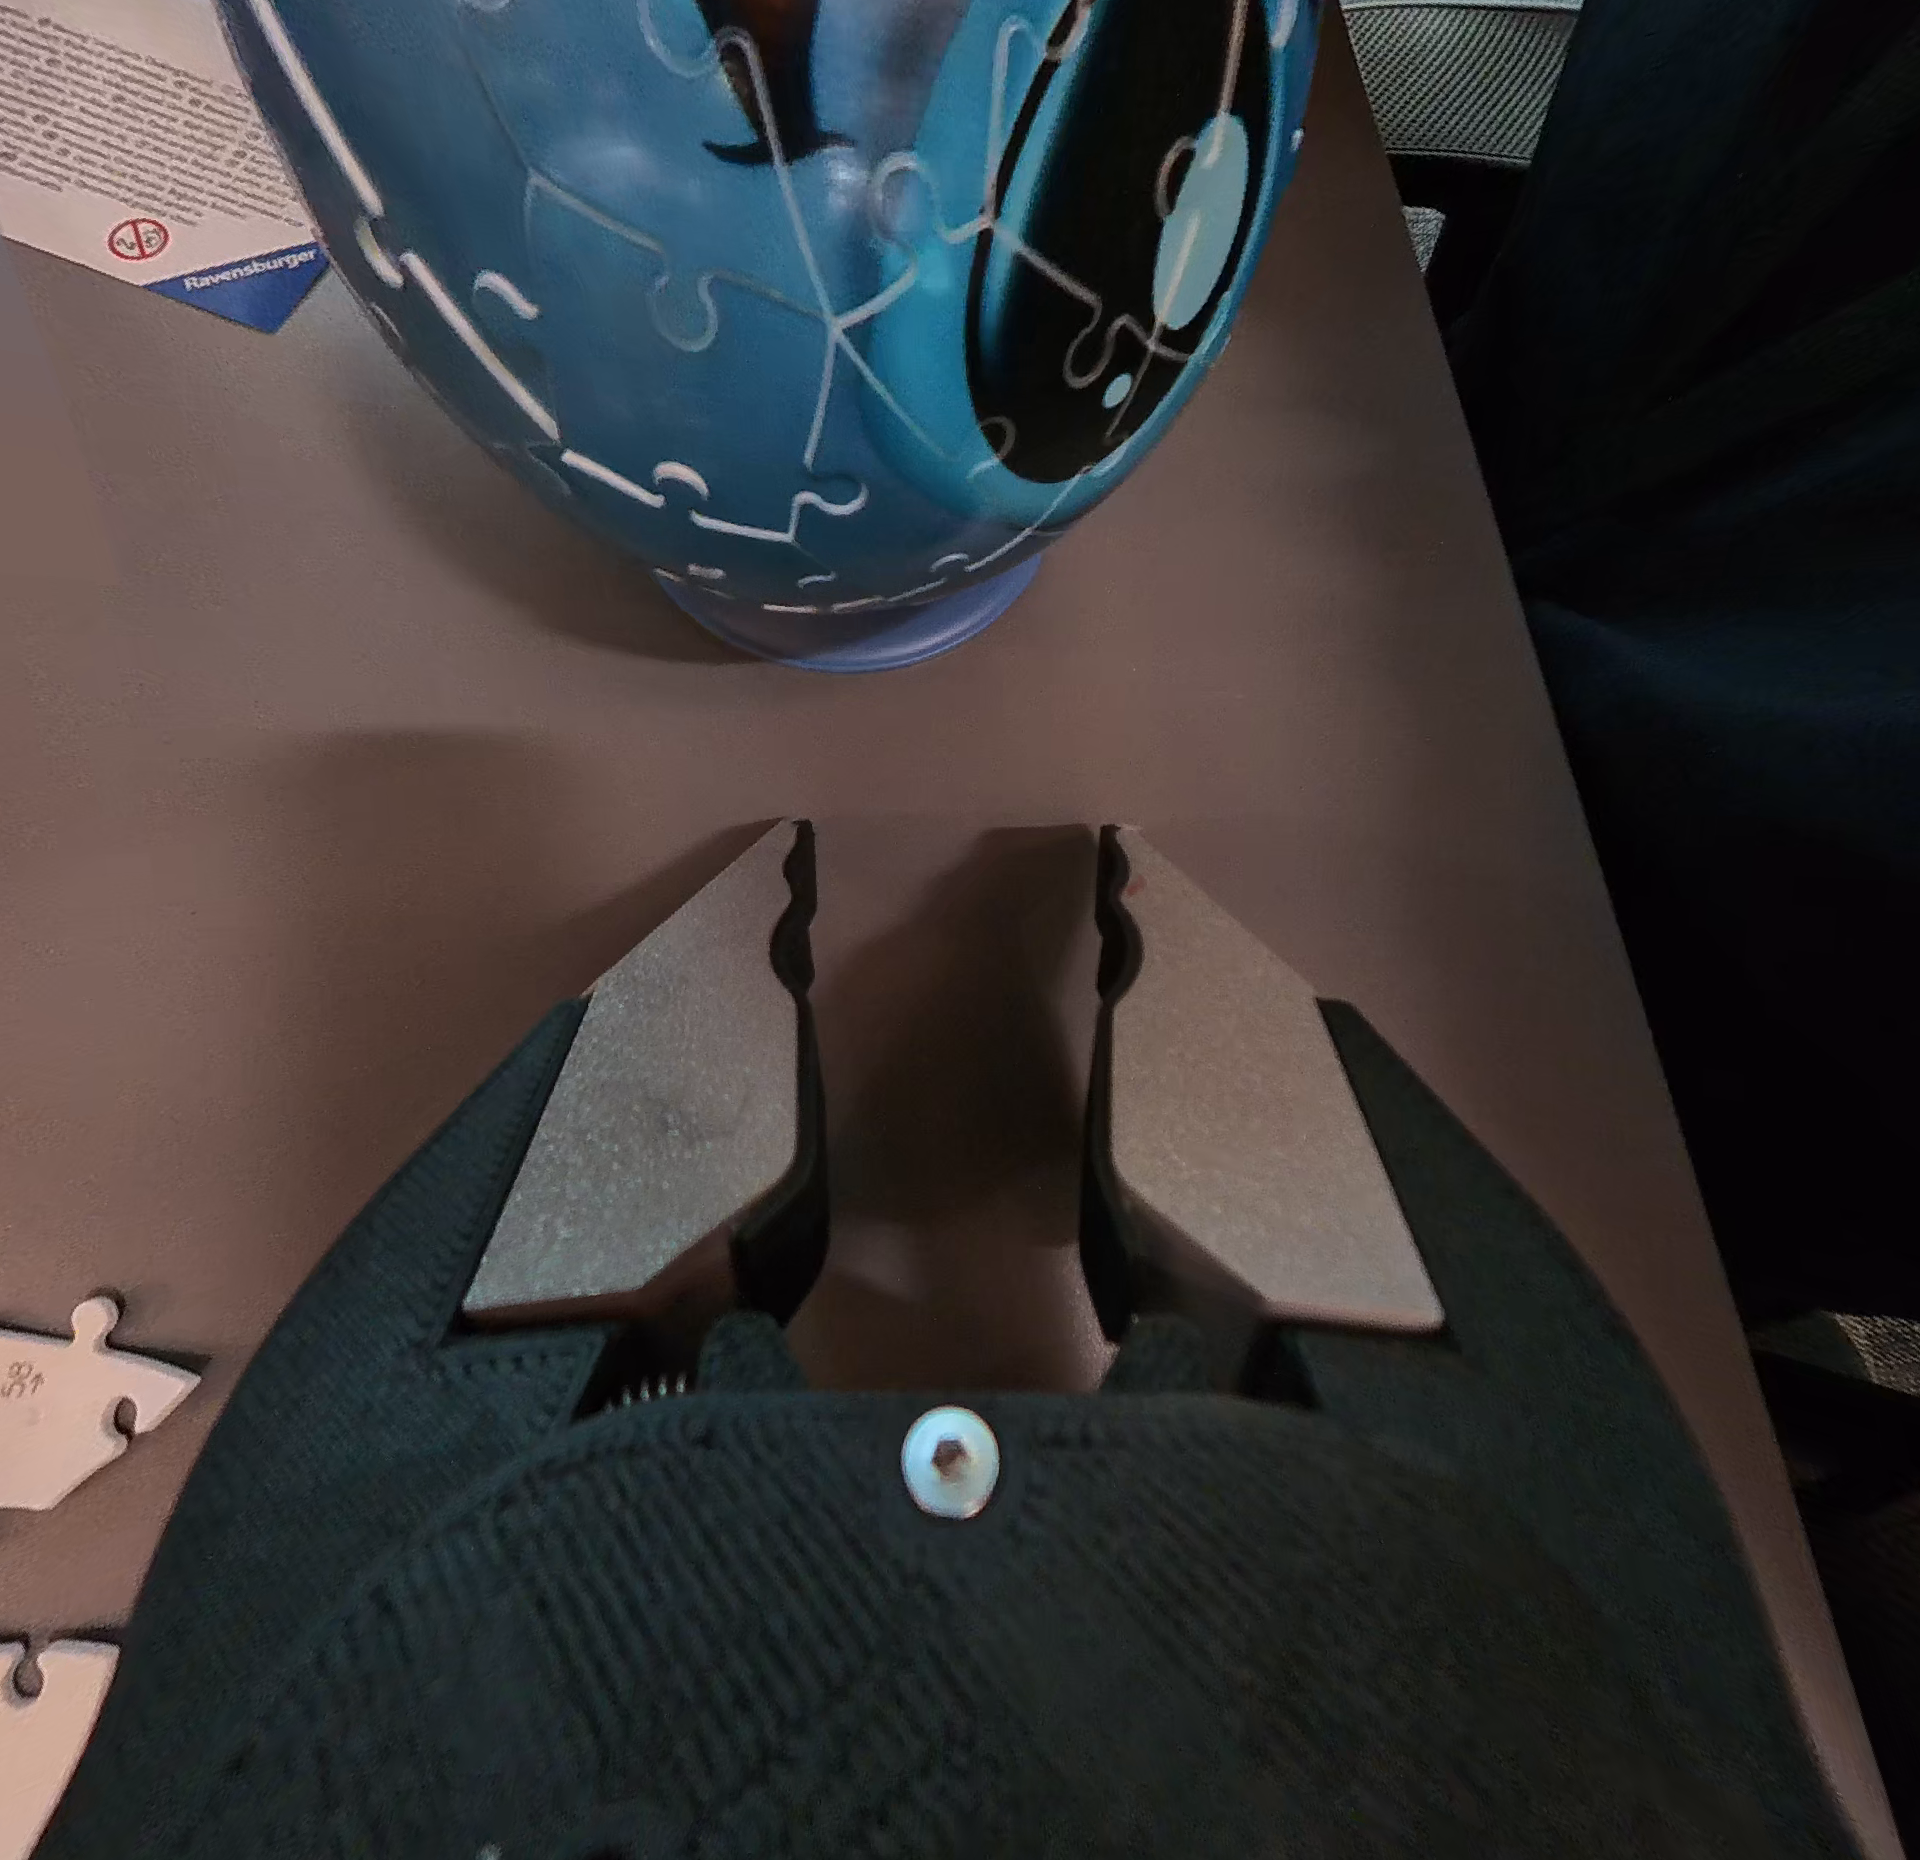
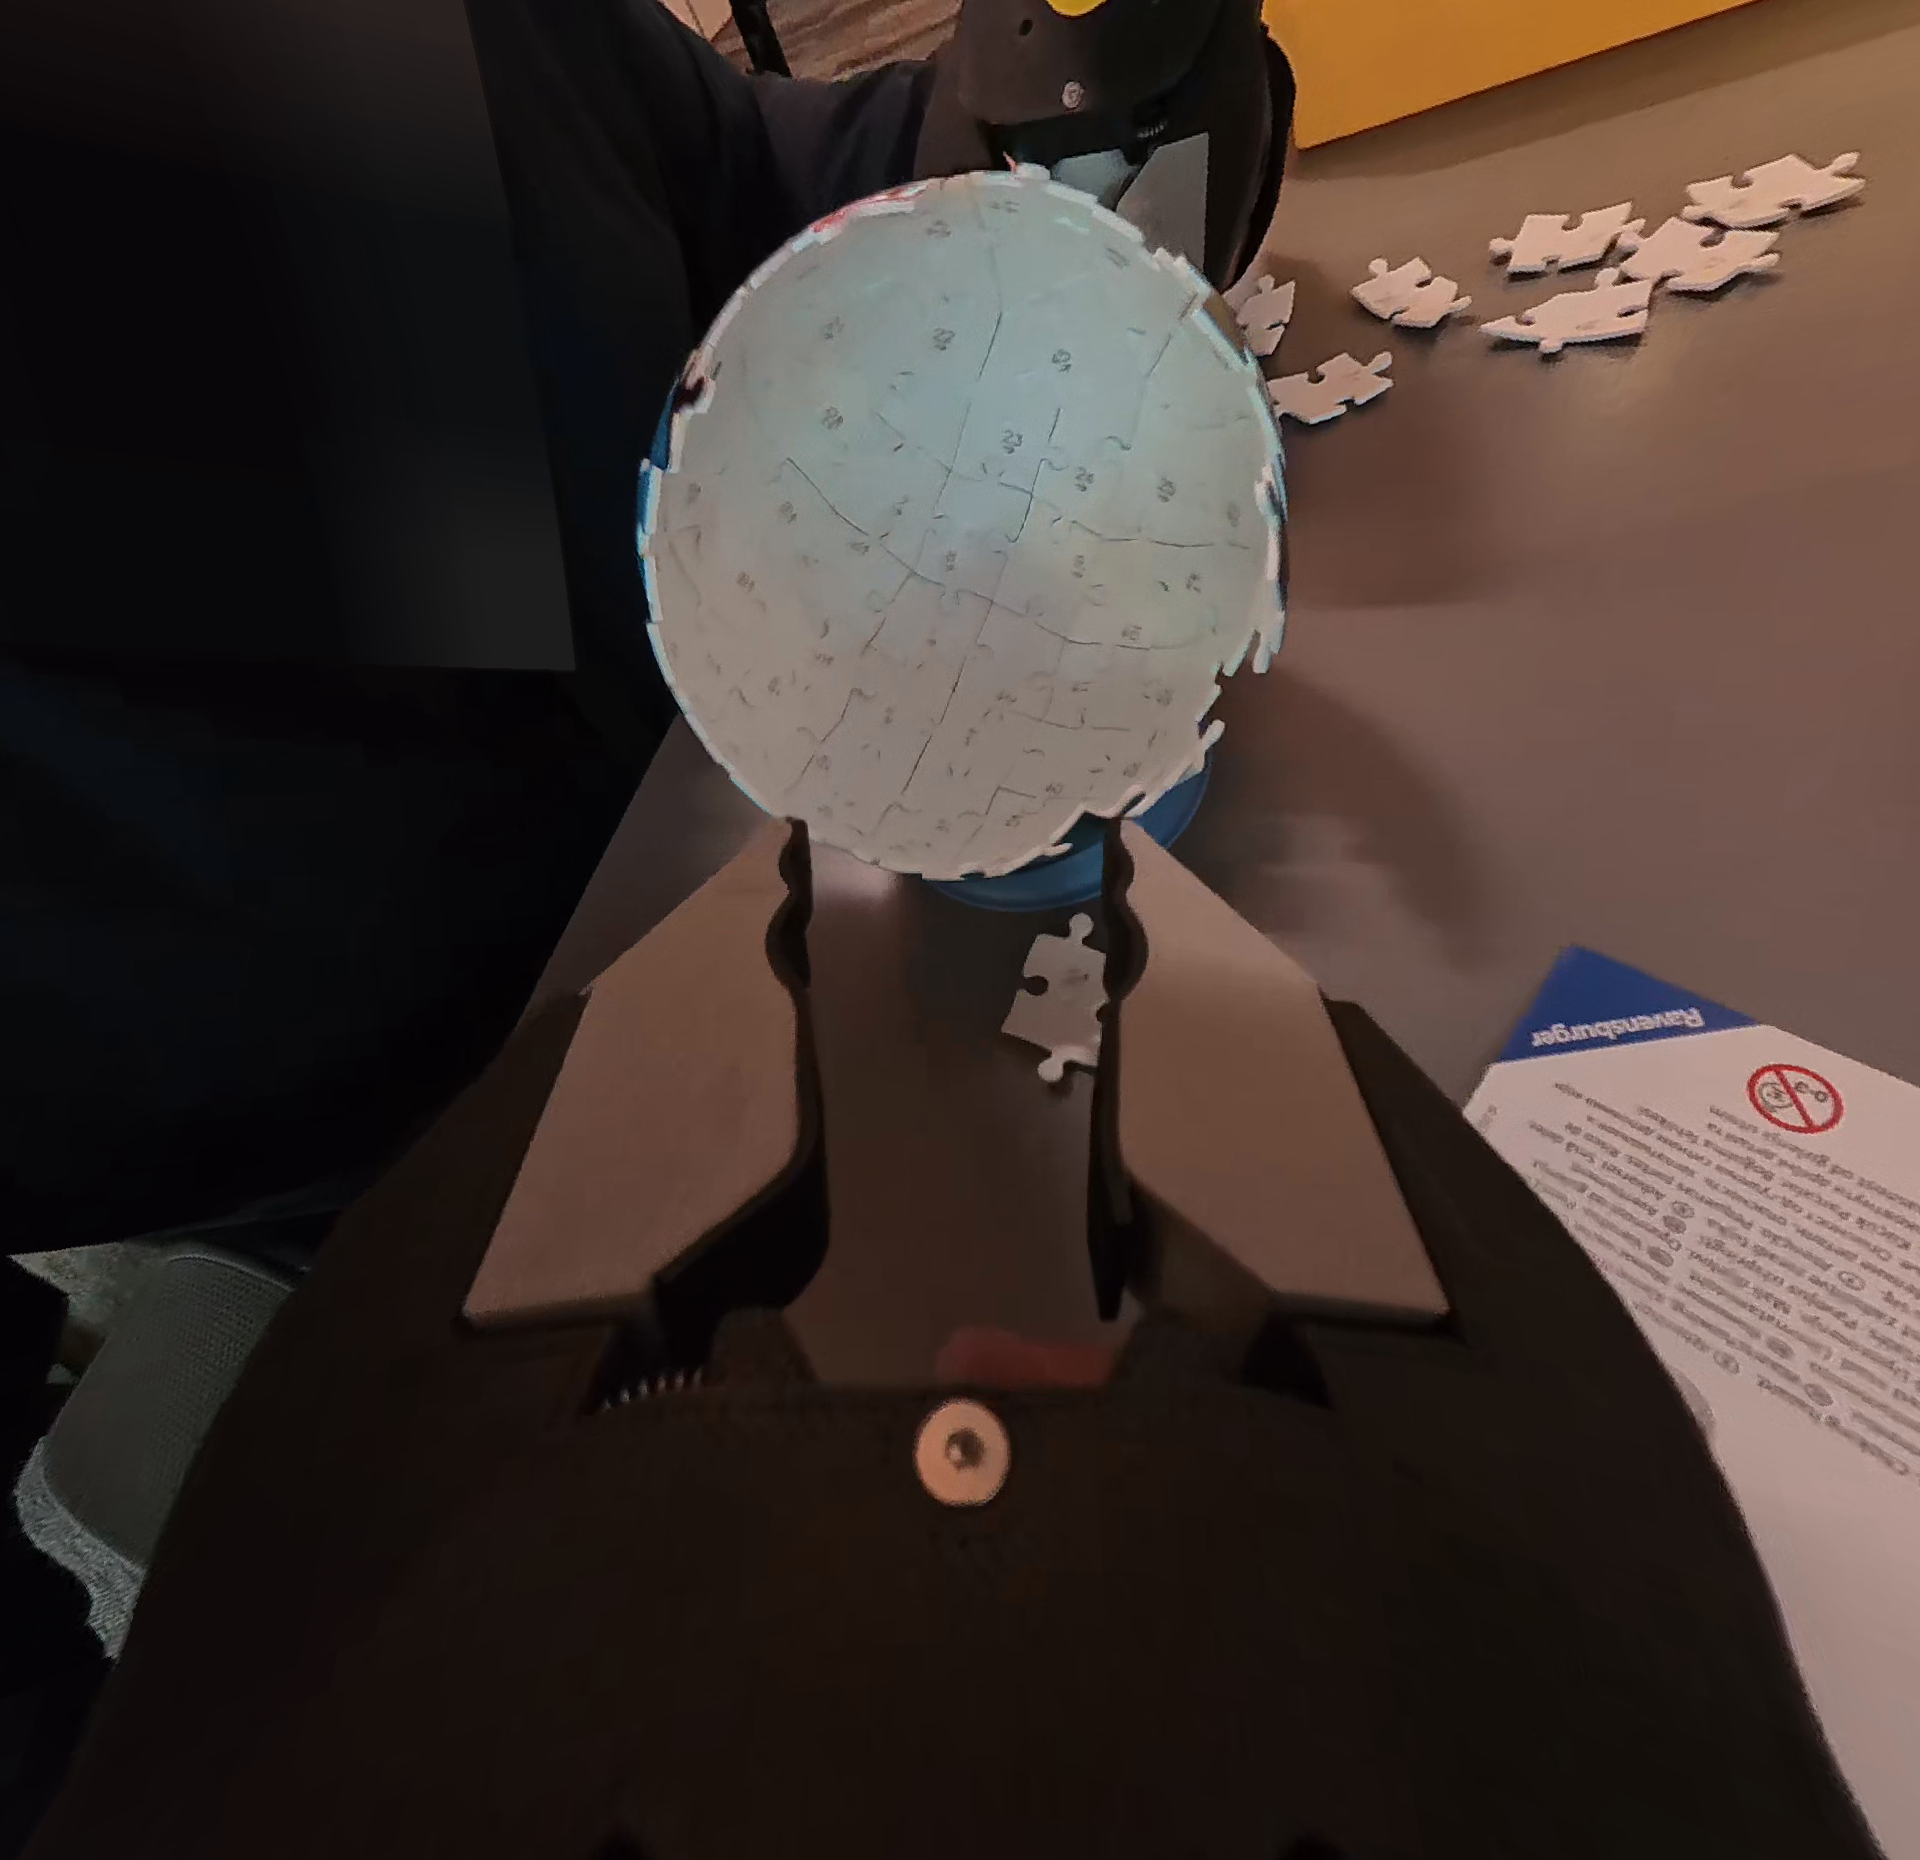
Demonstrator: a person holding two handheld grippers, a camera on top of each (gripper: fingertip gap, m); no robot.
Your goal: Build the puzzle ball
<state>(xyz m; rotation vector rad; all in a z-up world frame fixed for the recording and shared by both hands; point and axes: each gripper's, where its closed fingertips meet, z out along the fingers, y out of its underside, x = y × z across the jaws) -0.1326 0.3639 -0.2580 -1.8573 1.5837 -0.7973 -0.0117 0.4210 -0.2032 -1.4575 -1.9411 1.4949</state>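
Observation:
The puzzle ball [image 1: 665, 252] is a blue, partly built shell on a blue ring stand [image 1: 862, 636] on the brown table [image 1: 312, 771]. In the right wrist view I see its open side: the white, numbered inside [image 2: 956, 543] with a jagged rim, and the stand [image 2: 1049, 875] below. My left gripper [image 1: 956, 839] is open and empty, a short way in front of the ball. My right gripper [image 2: 956, 839] is open and empty, its tips at the ball's lower rim; I cannot tell if they touch. A loose white piece [image 2: 1060, 1000] lies by its right finger.
Several loose white pieces [image 2: 1558, 272] lie at the far right, two more [image 1: 73, 1395] at my left. A printed leaflet [image 2: 1714, 1291] lies beside the ball. A yellow box [image 2: 1558, 23] stands behind. The table edge [image 1: 1538, 667] runs close, with a person's dark clothing [image 1: 1714, 460] past it. The grippers' ends are close to 15 centimeters from one another. The loose white piece [image 2: 1060, 1000] lies some 5 centimeters from my right tips, 15 centimeters from my left tips.

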